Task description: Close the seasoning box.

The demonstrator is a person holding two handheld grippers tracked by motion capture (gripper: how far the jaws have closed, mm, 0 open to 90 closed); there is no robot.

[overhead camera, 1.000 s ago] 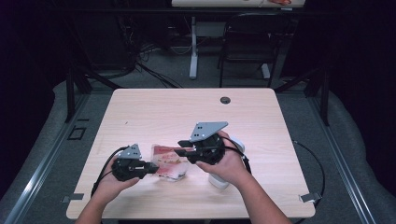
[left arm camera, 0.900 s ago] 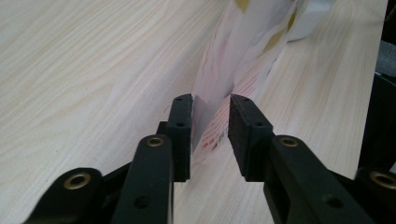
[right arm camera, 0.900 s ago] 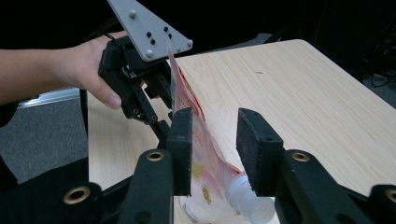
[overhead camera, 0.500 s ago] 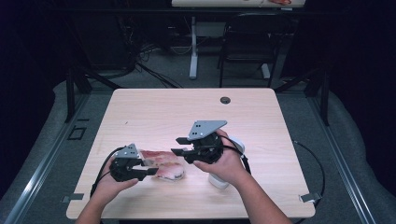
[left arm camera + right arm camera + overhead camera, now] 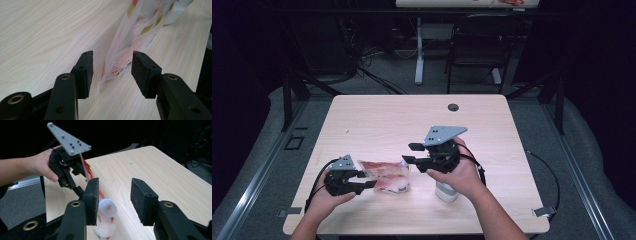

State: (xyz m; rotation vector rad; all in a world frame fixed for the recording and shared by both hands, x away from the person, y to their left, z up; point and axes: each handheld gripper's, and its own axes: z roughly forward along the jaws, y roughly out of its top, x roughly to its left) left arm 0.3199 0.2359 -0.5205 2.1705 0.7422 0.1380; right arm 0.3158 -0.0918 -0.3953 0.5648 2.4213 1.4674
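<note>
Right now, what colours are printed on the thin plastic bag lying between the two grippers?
Translucent white plastic bag with red and yellow print; left gripper view.

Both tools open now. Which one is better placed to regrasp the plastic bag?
Left. The left tool already straddles the plastic bag edge, pads apart. The right tool hovers above the bag's far end.

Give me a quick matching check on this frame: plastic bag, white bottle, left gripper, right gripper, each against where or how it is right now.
Things:
1. plastic bag
2. white bottle
3. left gripper
4. right gripper

States:
A. on the table under the person's right hand
B. jaws open, lifted above the table
C. lying flat between the two grippers
D. jaws open, one each side of the bag's edge, pads not pressing

Pairs: 1-C, 2-A, 3-D, 4-B
</note>
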